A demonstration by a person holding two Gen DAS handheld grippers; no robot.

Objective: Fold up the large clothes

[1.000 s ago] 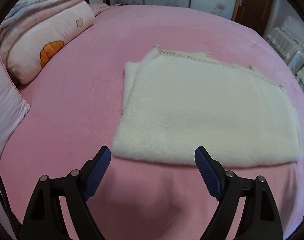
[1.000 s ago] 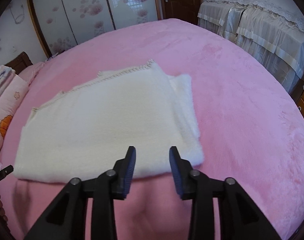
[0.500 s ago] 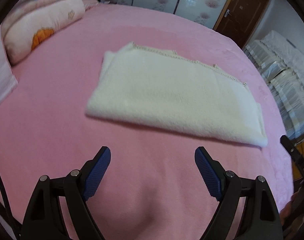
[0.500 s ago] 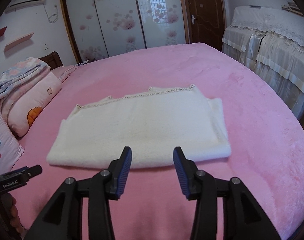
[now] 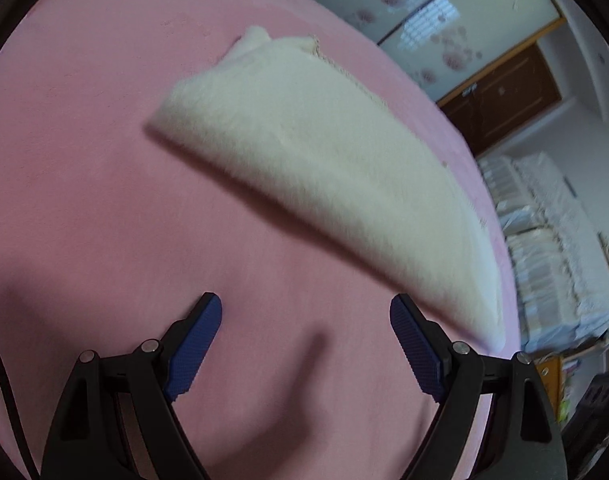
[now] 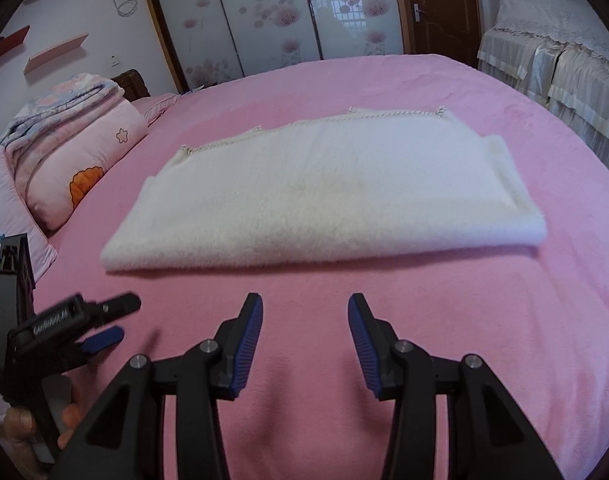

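Your left gripper [image 6: 104, 322] reads "GenRobot.AI", jaws wide, empty — right gripper [image 6: 304, 330] half-spread, empty — folded cream garment [image 6: 328, 196] lies mid pink bedspread [image 6: 484, 340], floral wardrobe doors [image 6: 272, 12] behind.

One folded cream blanket [image 6: 324, 196] lies on one pink bed [image 6: 464, 320]. Two grippers, left [image 5: 306, 322] and right [image 6: 305, 310], hover at the bed's near edge. One floral pillow [image 6: 84, 164] and one folded quilt [image 6: 60, 104] sit at the bed's head; three wardrobe panels [image 6: 264, 12] stand beyond.
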